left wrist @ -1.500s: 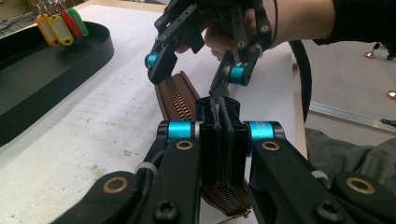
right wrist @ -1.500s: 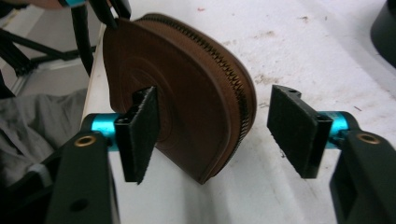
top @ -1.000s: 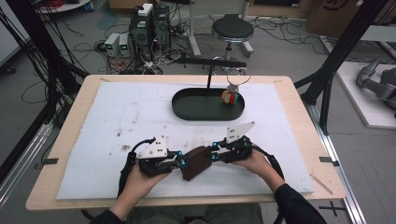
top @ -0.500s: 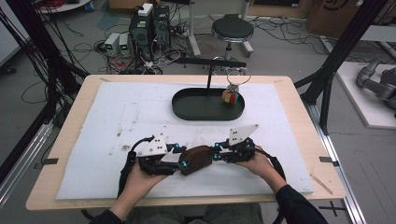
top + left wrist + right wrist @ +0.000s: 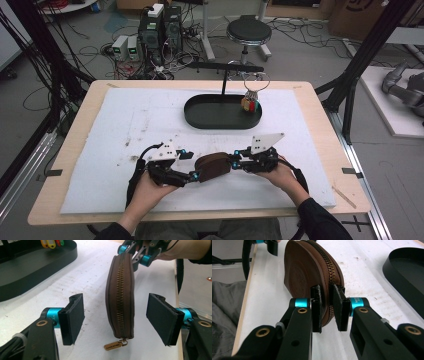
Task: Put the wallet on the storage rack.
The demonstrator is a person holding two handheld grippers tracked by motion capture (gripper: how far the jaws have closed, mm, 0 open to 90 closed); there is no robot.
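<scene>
Between the two claws, on the white mat of the desk [image 5: 90,200], a brown zip pouch [image 5: 120,292] stands on edge. The right claw [image 5: 327,306] pinches its far end at the zipper. The left claw [image 5: 115,317] has just been opening and now stands spread either side, touching nothing. Next, I judge, it must catch the brass pull tab [image 5: 113,346] lying just before it.

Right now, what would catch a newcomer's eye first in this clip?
The brown zip pouch standing on edge at the near middle of the white mat, pinched at one end by the right gripper. The left gripper has just been opening, its pads clear of the pouch between them. Behind sits a black oval tray.
</scene>
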